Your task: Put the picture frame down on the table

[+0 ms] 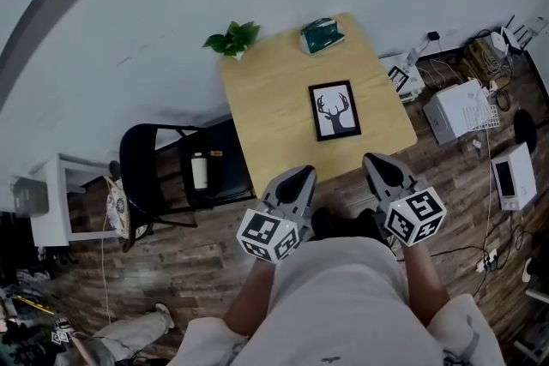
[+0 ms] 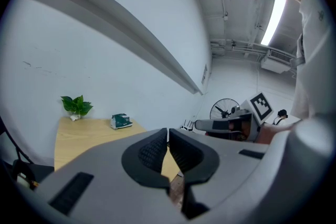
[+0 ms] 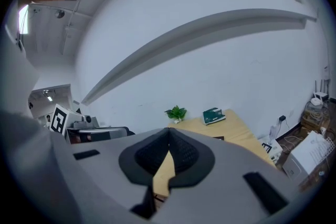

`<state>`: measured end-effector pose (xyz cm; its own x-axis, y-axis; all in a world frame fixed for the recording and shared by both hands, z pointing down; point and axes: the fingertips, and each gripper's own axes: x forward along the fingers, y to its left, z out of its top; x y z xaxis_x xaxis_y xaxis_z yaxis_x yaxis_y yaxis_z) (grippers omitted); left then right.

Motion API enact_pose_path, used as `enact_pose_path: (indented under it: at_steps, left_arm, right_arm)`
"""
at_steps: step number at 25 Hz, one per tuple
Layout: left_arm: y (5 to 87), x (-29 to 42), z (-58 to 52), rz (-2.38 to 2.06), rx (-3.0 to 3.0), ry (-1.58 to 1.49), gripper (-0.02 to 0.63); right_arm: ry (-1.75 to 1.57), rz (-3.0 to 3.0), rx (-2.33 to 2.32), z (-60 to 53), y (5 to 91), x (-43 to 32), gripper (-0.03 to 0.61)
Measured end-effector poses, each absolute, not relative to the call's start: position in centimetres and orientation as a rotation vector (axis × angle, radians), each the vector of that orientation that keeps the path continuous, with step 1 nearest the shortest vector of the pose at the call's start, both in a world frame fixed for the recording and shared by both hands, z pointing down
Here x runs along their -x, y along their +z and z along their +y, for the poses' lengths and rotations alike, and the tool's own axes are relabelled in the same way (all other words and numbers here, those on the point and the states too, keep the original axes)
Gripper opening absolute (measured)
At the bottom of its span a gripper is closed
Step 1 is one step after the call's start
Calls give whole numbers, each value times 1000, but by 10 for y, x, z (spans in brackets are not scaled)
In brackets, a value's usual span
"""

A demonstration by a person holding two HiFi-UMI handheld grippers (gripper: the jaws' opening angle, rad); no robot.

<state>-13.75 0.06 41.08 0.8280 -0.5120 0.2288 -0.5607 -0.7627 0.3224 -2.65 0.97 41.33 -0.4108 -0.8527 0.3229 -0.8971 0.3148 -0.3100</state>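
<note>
While the pic frame point(image 1: 334, 111) lies flat toward the near edge of the bench point(image 1: 266, 103), my L tongs point(image 1: 297, 177) & R tongs point(image 1: 376, 161) hover off it; both pressed together, empty.

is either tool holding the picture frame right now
No, the picture frame lies flat on the table, with the left tool and right tool both shut, empty, apart from it.

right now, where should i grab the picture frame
The picture frame lies flat on the table, so only its thin border can be pinched. Probably take the near short edge, coming from the person's side with the right gripper.
</note>
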Motion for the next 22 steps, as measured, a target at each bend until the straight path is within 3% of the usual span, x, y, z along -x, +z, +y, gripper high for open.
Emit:
enact_pose_path:
  at_steps: [22]
  left_arm:
    - [410, 122, 14, -839, -2649, 300, 9]
  right_arm:
    - [633, -2495, -1677, 29, 401, 16, -2]
